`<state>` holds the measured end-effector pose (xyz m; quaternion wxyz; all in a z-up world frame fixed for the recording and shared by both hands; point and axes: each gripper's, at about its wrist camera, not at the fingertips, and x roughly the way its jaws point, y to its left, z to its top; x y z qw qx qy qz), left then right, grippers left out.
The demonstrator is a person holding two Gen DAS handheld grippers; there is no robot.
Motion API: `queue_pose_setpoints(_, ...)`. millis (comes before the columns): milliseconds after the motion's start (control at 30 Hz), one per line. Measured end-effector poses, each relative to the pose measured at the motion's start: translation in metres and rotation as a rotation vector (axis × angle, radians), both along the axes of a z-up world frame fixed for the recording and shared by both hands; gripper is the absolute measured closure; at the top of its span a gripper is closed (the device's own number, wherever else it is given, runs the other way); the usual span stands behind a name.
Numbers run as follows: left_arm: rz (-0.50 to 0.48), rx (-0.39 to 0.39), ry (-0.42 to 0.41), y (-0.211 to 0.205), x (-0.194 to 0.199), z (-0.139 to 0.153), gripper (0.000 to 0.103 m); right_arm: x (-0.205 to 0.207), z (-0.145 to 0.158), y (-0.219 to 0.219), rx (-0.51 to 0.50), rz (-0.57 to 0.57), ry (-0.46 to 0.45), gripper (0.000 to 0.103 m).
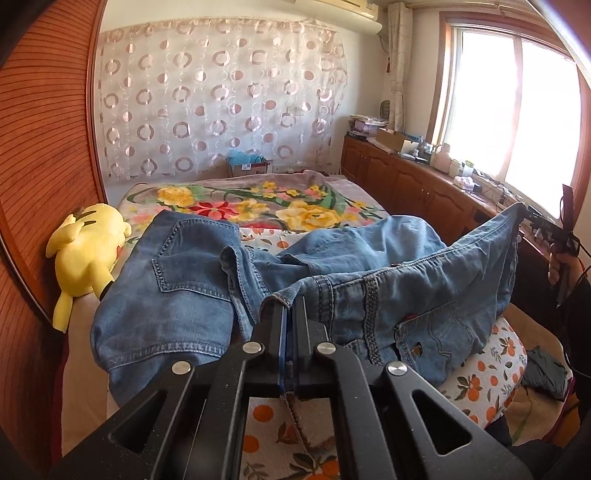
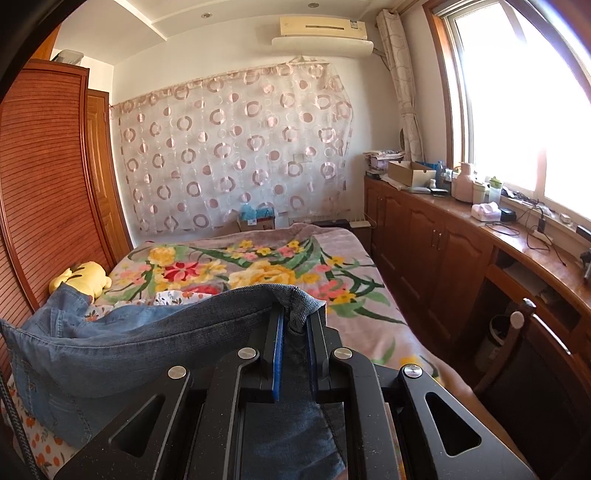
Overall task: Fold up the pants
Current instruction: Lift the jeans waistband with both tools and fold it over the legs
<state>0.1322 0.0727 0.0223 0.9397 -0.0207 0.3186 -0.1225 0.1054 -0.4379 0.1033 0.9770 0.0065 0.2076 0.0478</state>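
Left to right in the left wrist view: slatted wooden wardrobe door [image 1: 40, 147] along the left edge; yellow Pikachu plush [image 1: 88, 254] lying against it on the bed. Blue denim jeans [image 1: 192, 280] spread over the bed, back pocket up at left, waistband and belt loops toward the middle, 1 small embroidered pocket at right. Left gripper [image 1: 289, 310] clamped tight on a hem of the jeans, blue pads pressed together with cloth between. Orange-print sheet [image 1: 476, 387] under the jeans, floral blanket [image 1: 258, 203] beyond. Far right: right gripper [image 1: 528, 218] pinching the raised far corner of the jeans, a hand [image 1: 559, 264] behind it.

Right wrist view, left to right: wardrobe door [image 2: 48, 192], plush [image 2: 86, 280], jeans [image 2: 110, 354] draped from the left toward the centre. Right gripper [image 2: 295, 314] closed on a thick fold of denim, a narrow gap kept by the cloth. Circle-patterned curtain [image 2: 236, 155] on the back wall, air conditioner [image 2: 321, 31] above, its label too small to read. Wooden cabinet worktop [image 2: 524, 240] under the window [image 2: 517, 92], cluttered with a cardboard box [image 2: 410, 173], bottles and cables. No writing legible anywhere.
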Motion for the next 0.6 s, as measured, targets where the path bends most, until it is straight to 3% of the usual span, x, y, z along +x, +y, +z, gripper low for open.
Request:
queue_pose_setpoints(233,0.003,0.002,0.031,0.003,0.025,-0.009,0.101,0.040,-0.004,0.009,-0.013,-0.003,0.046,0.093)
queue_pose_setpoints(600,0.036,-0.016,-0.035,0.005,0.044,0.009,0.100,0.063,0.011,0.018,-0.023,-0.011,0.001,0.093)
